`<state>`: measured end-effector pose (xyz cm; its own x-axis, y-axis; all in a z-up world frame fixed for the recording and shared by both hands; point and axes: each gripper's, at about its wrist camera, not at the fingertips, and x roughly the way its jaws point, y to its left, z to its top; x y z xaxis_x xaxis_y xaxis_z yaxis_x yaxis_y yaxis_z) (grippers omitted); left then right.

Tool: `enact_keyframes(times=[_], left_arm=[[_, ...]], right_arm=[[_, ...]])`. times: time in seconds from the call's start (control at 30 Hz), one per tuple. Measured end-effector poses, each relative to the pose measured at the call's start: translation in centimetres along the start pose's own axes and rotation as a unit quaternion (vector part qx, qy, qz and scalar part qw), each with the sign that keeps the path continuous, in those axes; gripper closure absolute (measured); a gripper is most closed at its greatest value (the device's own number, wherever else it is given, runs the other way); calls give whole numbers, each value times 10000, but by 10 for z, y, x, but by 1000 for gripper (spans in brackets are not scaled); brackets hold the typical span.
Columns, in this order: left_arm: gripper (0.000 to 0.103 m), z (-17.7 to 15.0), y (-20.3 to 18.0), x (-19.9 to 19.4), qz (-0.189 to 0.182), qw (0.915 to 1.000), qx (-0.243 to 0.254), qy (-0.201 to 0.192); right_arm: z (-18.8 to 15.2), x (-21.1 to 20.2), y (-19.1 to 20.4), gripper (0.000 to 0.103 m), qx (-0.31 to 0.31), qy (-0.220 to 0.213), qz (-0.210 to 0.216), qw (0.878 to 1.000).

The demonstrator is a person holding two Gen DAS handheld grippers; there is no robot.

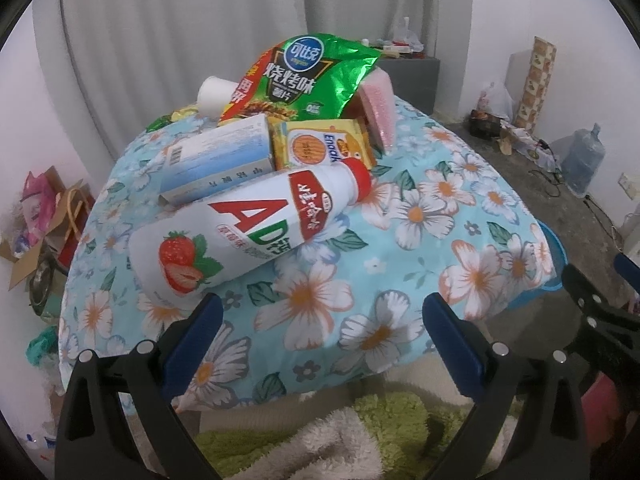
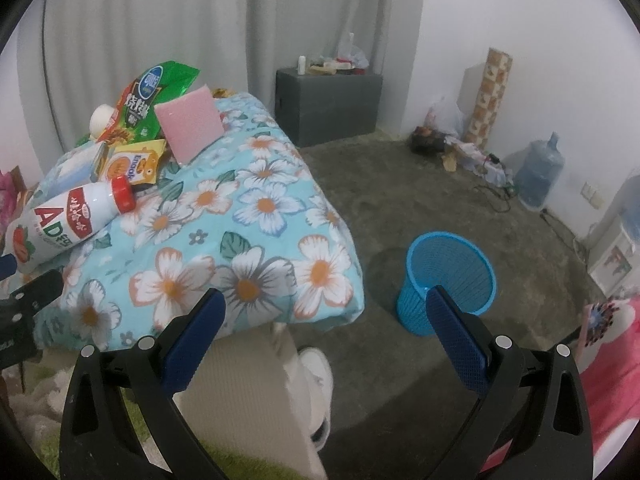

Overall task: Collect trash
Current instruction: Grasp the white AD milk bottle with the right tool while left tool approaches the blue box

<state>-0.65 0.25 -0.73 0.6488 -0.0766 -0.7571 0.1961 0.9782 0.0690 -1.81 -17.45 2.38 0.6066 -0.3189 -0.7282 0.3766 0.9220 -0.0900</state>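
Trash heap w/ milk bottle (image 1: 240,228) on floral-cloth desk (image 1: 420,240), bin (image 2: 450,280) on floor for drop-off; both hand-held grippers, left (image 1: 322,316) & right (image 2: 326,312), spread, empty.

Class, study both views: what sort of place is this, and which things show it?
Probably a lived-in room at home: a grey curtain behind, a floral cloth piled with snack wrappers, and a big water jug on the carpeted floor.

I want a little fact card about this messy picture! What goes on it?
Surface: floral cloth covering a table
Trash pile: strawberry drink bottle lying down, blue box, yellow snack packet, green chip bag, pink sponge
Bin: blue basket on the floor
Left hand-held gripper: open
Right hand-held gripper: open
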Motion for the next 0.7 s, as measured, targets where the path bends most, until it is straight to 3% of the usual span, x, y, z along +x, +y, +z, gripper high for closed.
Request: enact_keyframes(times=[0.13, 0.37, 0.63, 0.7], left_arm=[[6, 1, -3, -6, -247, 9996, 62, -120], [5, -1, -3, -18, -1125, 9929, 176, -355], [5, -3, 9, -33, -1944, 9784, -24, -699], [5, -3, 13, -37, -1998, 9766, -118, -788]], right_arm=[[10, 4, -2, 7, -12, -155, 9, 9999], [36, 3, 7, 7, -123, -730, 282, 9969], [71, 6, 37, 7, -126, -870, 1190, 9890], [80, 8, 46, 7, -143, -817, 1411, 9865]])
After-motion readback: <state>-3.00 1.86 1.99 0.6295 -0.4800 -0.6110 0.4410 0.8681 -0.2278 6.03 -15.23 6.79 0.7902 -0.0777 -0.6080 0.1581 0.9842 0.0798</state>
